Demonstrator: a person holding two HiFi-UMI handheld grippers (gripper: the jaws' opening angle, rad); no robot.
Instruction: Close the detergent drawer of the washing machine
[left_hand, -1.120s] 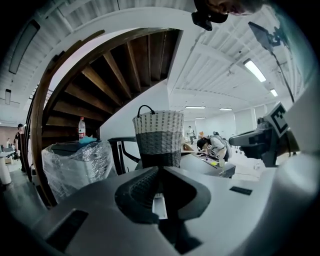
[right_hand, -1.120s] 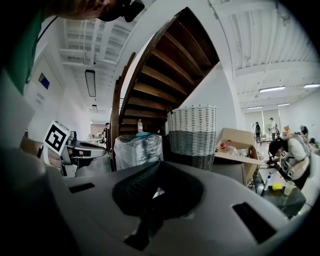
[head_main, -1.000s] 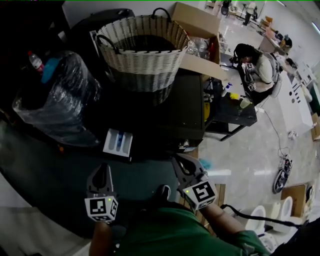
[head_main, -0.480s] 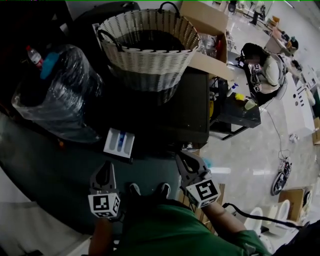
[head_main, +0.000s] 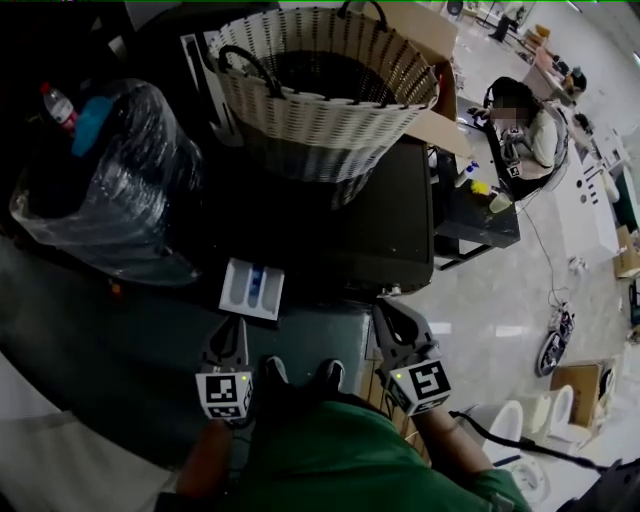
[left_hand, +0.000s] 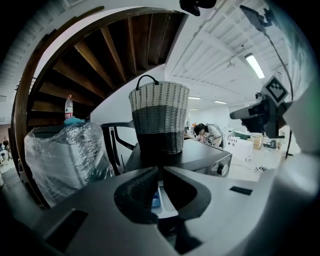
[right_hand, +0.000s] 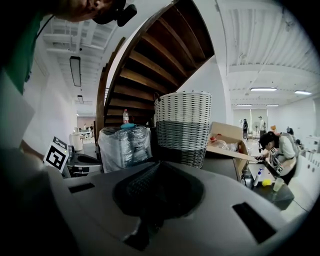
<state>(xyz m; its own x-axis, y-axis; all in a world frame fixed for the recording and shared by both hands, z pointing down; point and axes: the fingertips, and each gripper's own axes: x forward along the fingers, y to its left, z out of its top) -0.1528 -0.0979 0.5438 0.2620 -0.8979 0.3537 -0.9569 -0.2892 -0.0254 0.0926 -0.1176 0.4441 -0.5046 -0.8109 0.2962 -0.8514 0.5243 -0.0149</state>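
Observation:
The washing machine (head_main: 385, 225) is dark, and its white detergent drawer (head_main: 252, 288) with blue compartments sticks out of the front at the left. My left gripper (head_main: 236, 322) is shut and empty, its tips just short of the drawer's front edge. In the left gripper view the drawer (left_hand: 156, 198) shows right behind the shut jaws of the left gripper (left_hand: 161, 170). My right gripper (head_main: 384, 306) is shut on nothing, near the machine's right front corner. The right gripper (right_hand: 159, 165) points at the machine top in its own view; the drawer is hidden there.
A large wicker basket (head_main: 320, 80) stands on the machine top, with an open cardboard box (head_main: 440, 110) beside it. A plastic-wrapped bundle (head_main: 110, 190) sits left of the machine. A person (head_main: 525, 130) sits at a table to the right. Wooden stairs (left_hand: 100, 55) rise overhead.
Both grippers have moved forward toward the machine. The left one has sunk and now sits close in front of the drawer. Both stay shut.

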